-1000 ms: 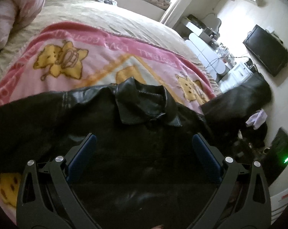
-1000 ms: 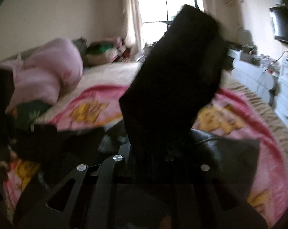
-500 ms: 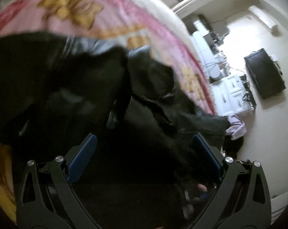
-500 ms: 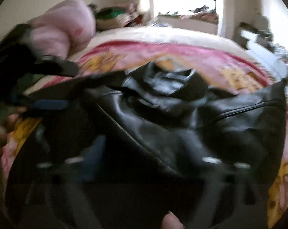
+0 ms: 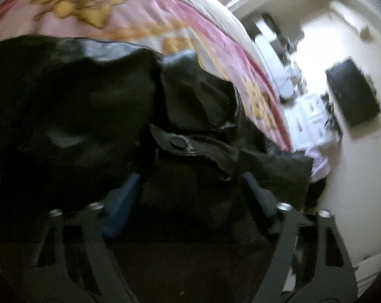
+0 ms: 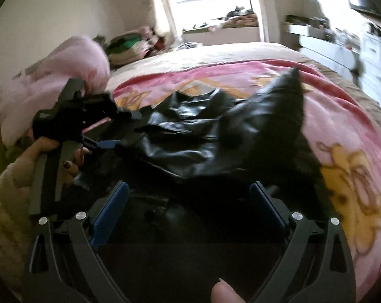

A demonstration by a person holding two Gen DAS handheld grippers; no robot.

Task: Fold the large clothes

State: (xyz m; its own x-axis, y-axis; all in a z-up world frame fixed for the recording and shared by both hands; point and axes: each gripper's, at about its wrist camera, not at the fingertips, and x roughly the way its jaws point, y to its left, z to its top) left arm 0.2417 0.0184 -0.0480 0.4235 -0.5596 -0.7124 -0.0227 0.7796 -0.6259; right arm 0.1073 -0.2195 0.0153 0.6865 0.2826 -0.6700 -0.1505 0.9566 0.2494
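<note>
Daylight from the window (image 6: 213, 7) blows out; foregrounds dim, motion-blurred, with fisheye-bent edges.

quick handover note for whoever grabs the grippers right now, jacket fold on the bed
Left gripper: jaws closing, black leather jacket between them at its left edge; no firm grip visible yet.
Right gripper: jaws wide open, holding nothing, hovering over the near edge of the jacket.
Jacket lies rumpled on the pink cartoon blanket, collar away from you, one sleeve thrown in over the body.
Done: that sleeve is folded in.
Left: likely the left side, then smooth and fold the body.
</note>
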